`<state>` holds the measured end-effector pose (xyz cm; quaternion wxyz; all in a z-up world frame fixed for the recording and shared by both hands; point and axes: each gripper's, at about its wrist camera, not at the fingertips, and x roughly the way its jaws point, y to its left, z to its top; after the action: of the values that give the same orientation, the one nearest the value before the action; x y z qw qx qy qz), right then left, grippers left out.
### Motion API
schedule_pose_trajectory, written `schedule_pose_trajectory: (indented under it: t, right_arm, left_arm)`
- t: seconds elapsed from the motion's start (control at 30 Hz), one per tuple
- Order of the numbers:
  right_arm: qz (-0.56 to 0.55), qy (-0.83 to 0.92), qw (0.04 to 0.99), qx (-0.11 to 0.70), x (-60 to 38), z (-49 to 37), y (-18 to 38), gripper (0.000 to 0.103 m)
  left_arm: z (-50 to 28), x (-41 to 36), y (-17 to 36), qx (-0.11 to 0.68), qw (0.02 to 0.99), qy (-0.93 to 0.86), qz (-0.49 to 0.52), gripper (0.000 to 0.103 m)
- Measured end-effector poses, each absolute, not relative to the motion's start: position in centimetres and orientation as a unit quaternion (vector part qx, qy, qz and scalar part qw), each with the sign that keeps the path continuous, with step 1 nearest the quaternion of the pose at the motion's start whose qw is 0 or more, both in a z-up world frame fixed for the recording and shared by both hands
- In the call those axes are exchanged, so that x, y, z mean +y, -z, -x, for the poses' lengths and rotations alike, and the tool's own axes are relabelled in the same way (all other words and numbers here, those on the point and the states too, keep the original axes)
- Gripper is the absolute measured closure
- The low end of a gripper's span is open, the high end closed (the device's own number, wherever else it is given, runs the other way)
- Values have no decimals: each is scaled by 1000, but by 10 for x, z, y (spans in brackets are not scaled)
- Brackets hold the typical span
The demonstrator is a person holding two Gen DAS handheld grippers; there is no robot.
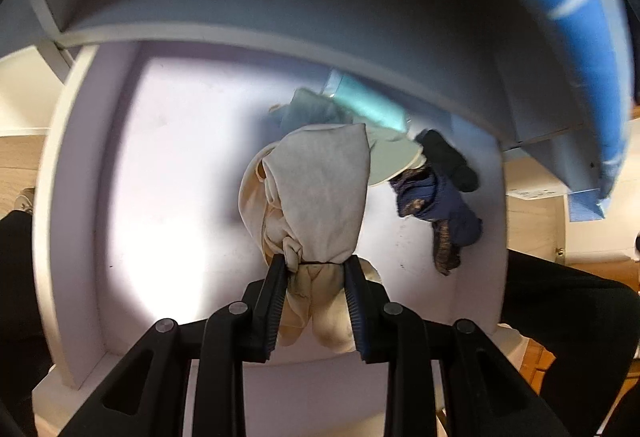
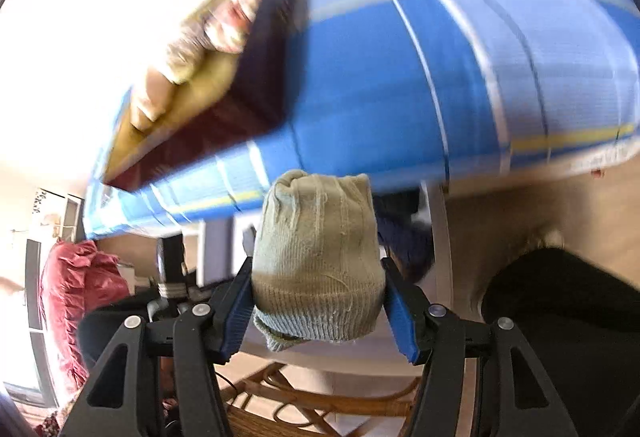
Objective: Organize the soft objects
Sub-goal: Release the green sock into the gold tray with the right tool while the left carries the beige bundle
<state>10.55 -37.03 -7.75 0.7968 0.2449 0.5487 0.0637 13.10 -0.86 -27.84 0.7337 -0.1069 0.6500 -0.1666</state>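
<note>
Left wrist view: the left claw (image 1: 316, 265) is clenched on a cream sock bundle (image 1: 316, 193), its pads pinching the knotted neck so the bulk hangs forward over the white table (image 1: 168, 173). Gripping at the knot looks deliberate — it keeps the loose cloth gathered as one lump that can be carried without unrolling. Beyond the bundle, toward the far right corner of the table, the rest of the soft things lie in a small heap: a pale blue-green cloth (image 1: 316, 111), a black sock (image 1: 448, 157) and a navy patterned garment (image 1: 436, 205), touching or overlapping one another. A blue box (image 1: 576, 17) curves across the upper right, blurred. The near and left parts of the table carry nothing I can make out.

Right wrist view: the right claw (image 2: 318, 277) grasps a rolled grey-green knit sock (image 2: 316, 249) across its middle, jaws standing fairly wide because the roll is thick; the ribbed cuff pokes out below. The blue box fills the upper frame here, and its opening (image 2: 208, 77) shows folded items inside — which suggests the sock is bound for it, though that is a guess.

Only this view shows the box's contents, a red cushion (image 2: 76, 297) and a rattan chair (image 2: 320, 397) below. Only the left view shows the heap yet to be sorted — the right sees just a dark scrap of it behind the sock.
</note>
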Motion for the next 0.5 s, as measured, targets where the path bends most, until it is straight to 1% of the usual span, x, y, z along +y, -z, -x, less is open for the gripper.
schedule_pose_trajectory:
  t: [0.23, 0.4, 0.5]
  right_arm:
    - [-203, -96, 844, 488, -361, -134, 3, 43]
    - [-168, -108, 863, 464, -342, -170, -25, 43]
    - [-142, -118, 867, 463, -322, -193, -29, 43]
  left_arm:
    - [-107, -3, 237, 618, 753, 200, 106, 75]
    - [-89, -10, 201, 586, 769, 245, 70, 75]
    - [-78, -17, 184, 565, 777, 273, 53, 75]
